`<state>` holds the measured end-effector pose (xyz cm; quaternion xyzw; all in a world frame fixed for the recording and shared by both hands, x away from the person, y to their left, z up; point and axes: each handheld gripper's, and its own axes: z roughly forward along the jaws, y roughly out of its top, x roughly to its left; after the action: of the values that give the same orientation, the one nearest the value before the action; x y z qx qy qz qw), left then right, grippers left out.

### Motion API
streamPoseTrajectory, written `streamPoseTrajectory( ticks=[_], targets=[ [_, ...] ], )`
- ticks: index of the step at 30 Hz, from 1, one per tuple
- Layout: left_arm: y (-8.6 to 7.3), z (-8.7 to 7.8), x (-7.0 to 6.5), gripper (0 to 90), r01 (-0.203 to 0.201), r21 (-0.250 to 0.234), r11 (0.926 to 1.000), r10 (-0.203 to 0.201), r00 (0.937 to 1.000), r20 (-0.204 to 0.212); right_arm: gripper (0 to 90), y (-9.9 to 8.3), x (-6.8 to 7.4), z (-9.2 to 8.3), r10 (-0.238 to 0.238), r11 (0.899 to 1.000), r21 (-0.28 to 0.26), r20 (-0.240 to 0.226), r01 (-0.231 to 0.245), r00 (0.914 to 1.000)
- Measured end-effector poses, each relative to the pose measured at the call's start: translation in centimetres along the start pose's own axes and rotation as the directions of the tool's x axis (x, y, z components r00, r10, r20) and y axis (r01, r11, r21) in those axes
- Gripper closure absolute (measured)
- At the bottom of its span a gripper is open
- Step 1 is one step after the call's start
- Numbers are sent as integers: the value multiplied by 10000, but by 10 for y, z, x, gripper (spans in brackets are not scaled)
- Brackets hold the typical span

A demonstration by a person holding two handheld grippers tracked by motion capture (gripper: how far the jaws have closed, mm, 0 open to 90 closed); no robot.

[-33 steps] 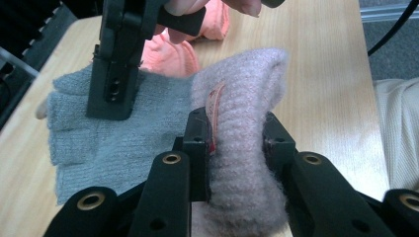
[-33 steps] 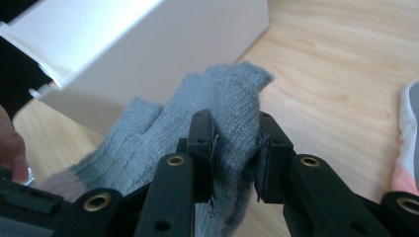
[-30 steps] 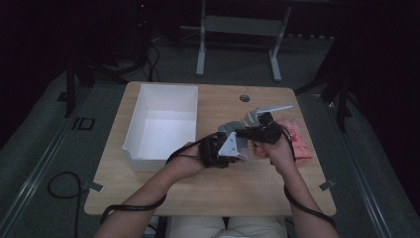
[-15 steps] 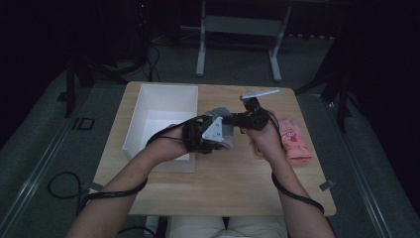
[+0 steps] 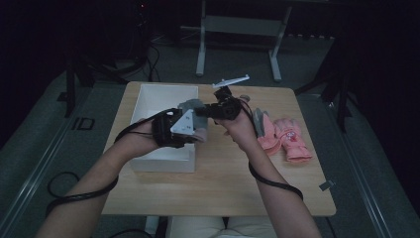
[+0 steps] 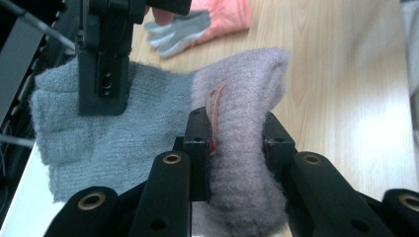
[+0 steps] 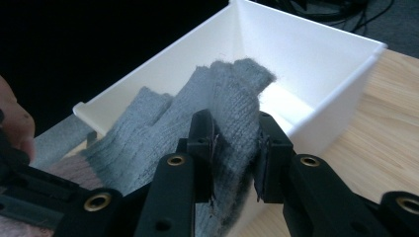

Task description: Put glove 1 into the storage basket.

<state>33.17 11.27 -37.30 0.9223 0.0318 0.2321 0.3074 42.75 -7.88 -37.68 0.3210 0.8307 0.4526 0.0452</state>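
Our left gripper (image 6: 232, 143) is clamped on the pinkish-mauve cuff of a knitted grey glove (image 6: 123, 133), the wool bulging up between the two black jaws. Our right gripper (image 7: 236, 143) is closed on the finger end of the same glove, with the grey knit pinched between its pads and the fingertips fanning out beyond them. So the glove is held off the surface (image 5: 233, 173) and stretched between the two grippers, its long axis running from hand to hand: cuff toward our left, fingers toward our right.

The relation that matters for the coming move is glove to bin. In the right gripper view the white bin (image 7: 316, 74) lies just beyond the glove's fingers, its open mouth facing up and its near rim right below the knit. From the high view the glove (image 5: 195, 111) hangs about over the bin's right wall (image 5: 194, 148), with the left gripper (image 5: 190, 130) nearer the bin's interior and the right gripper (image 5: 210, 110) over the surface just beside it. We judge that the pair needs to travel a little further toward the left before letting go.

A pair of pink gloves (image 5: 285, 136) lies on the surface to the right of our right hand, well apart from the bin.
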Motion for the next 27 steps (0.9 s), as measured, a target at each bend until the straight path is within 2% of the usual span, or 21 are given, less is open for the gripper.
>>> streamPoseTrajectory(
  ticks=[6,7,8,12,17,18,22,25,27],
  targets=[
    [-31,-12,2,714,88,172,9998,-84,9996,-260,731,11,15,31,-79,10000,12,-288,80,9996],
    [-31,-12,2,714,88,172,9998,-84,9996,-260,731,11,17,37,-74,10000,11,-288,75,9996],
    [-41,-13,2,713,127,204,9997,-121,9995,-279,731,12,19,42,-86,10000,30,-327,87,9994],
    [-57,-7,4,713,92,394,9992,-85,9998,-158,730,11,20,62,-22,9996,273,-353,31,9994],
    [-66,7,7,712,19,555,9985,-30,9998,185,731,7,17,75,81,9983,583,-178,-70,9998],
    [-71,16,8,712,16,729,9973,-46,9991,418,730,3,13,83,138,9957,917,-78,-130,9999],
    [-77,35,11,711,129,1049,9944,-214,9965,805,730,-2,6,94,310,9912,1287,40,-313,9995],
    [-80,48,16,712,171,1455,9892,-333,9934,1097,729,-4,3,102,325,9869,1574,223,-356,9992],
    [-81,56,18,711,166,1782,9838,-366,9934,1091,727,-3,2,105,275,9855,1668,285,-319,9992]
  ],
)
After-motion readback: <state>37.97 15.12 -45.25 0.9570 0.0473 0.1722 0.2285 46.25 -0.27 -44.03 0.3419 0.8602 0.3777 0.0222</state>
